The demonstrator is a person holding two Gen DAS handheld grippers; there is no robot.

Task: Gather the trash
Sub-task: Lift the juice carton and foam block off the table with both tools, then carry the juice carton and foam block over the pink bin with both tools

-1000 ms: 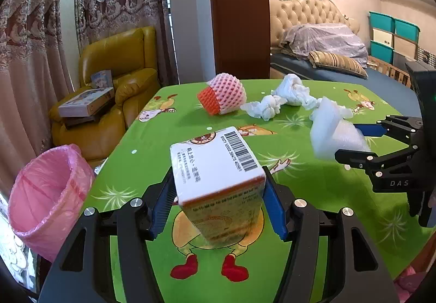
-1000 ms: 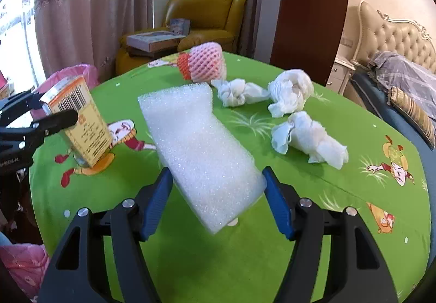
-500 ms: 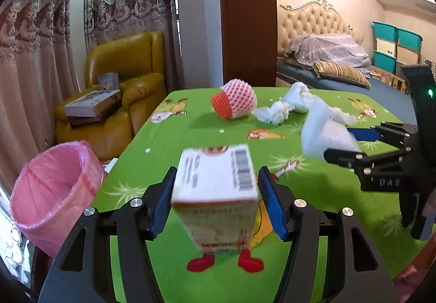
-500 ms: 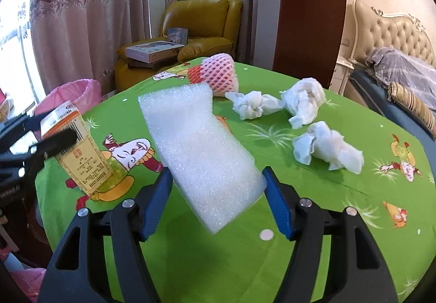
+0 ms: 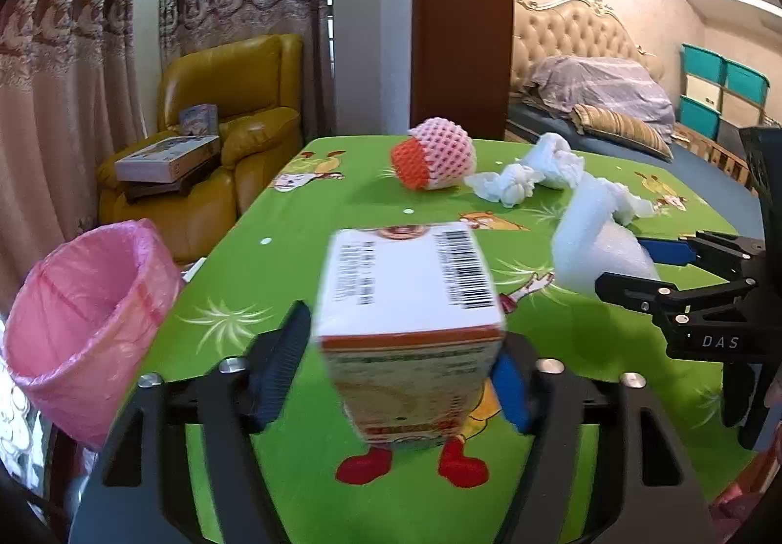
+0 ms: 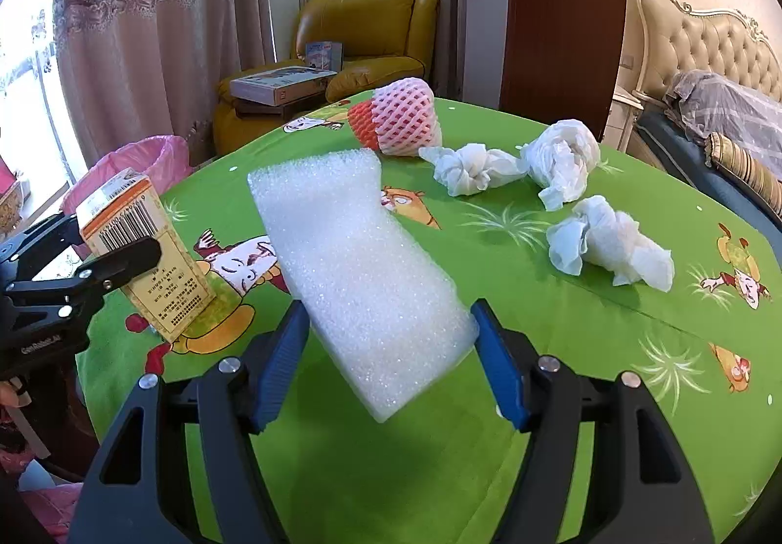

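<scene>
Lifted clear of the surface (image 5: 303,221) since a second ago, the carton (image 5: 408,324) hangs near the pink-lined bin (image 5: 83,324), the left tool (image 5: 396,378) closing on it; rightward, the right tool (image 6: 391,358) pinches the foam block (image 6: 361,270), so both look bin-bound.

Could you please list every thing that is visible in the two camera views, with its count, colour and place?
carton: one, white and orange, between the left gripper's jaws, above the table
foam block: one, white, held in the right gripper
fruit net: one, pink and orange, far side of the table
tissues: three crumpled, white, on the table right of the fruit net
table: one, green cartoon cloth
bin: one, pink liner, left of the table
armchair: one, yellow, boxes on it
bed: one, beige headboard, behind
left gripper: black and blue, jaws closing around the carton
right gripper: black and blue, clamping the foam block
</scene>
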